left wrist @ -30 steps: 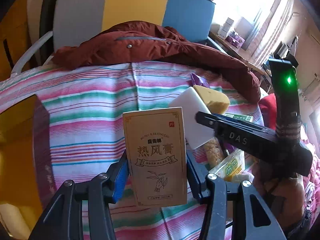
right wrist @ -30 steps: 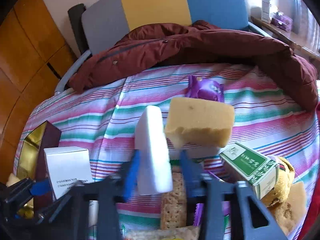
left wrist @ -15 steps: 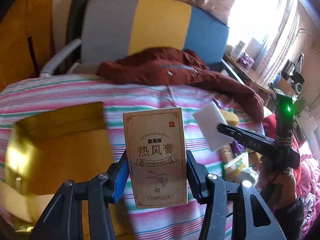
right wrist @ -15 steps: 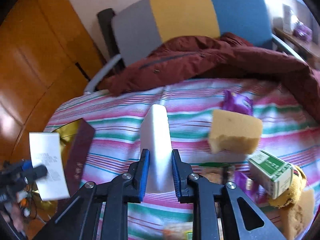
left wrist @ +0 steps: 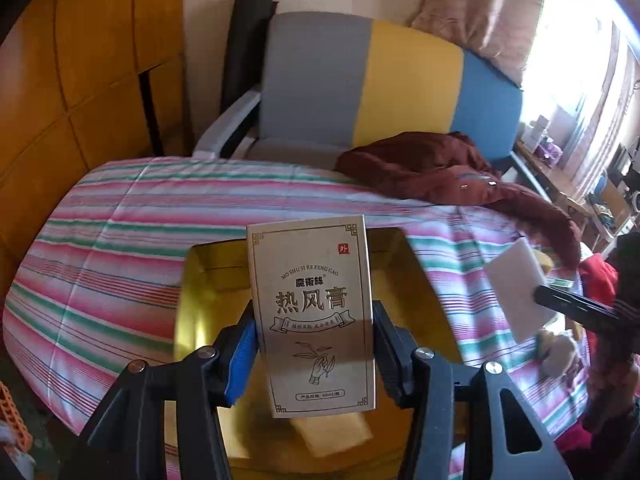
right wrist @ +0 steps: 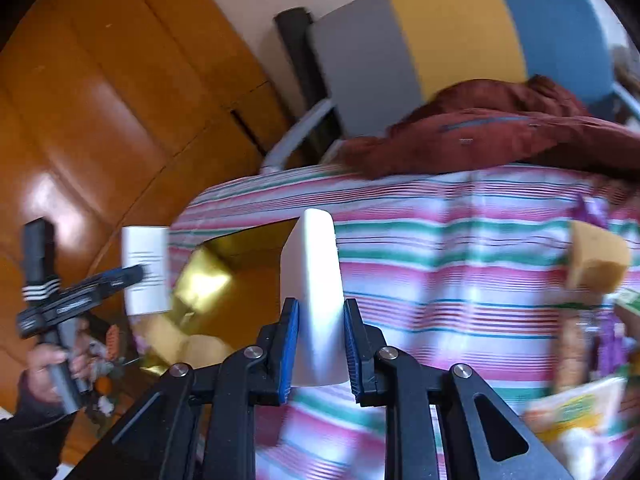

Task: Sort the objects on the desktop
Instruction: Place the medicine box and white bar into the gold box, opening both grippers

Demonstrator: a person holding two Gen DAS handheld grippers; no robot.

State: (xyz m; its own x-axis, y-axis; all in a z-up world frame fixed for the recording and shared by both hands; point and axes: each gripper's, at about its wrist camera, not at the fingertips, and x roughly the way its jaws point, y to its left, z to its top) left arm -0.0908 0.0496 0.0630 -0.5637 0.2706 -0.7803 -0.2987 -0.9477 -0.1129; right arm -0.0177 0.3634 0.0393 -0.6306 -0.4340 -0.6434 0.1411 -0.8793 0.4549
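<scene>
My left gripper (left wrist: 312,344) is shut on a tan ointment carton (left wrist: 312,312) with Chinese print, held upright over an open gold-lined box (left wrist: 208,280) on the striped tablecloth. A yellow sponge (left wrist: 332,432) lies inside that box. My right gripper (right wrist: 318,340) is shut on a white sponge block (right wrist: 316,292), held upright to the right of the gold box (right wrist: 204,280). The left gripper and its carton (right wrist: 144,268) show at the left of the right wrist view. The white block (left wrist: 514,292) shows at the right of the left wrist view.
A maroon jacket (left wrist: 448,172) lies at the table's far side before a grey, yellow and blue chair (left wrist: 380,88). A yellow sponge (right wrist: 596,260), a green carton (right wrist: 628,300), snack packets (right wrist: 576,408) and a purple wrapper (right wrist: 588,212) sit at the right. Wooden panelling (right wrist: 100,120) stands left.
Both grippers swung left with their objects. The left gripper now holds the carton over the gold box; the right gripper left the pile of items and came near the box.
</scene>
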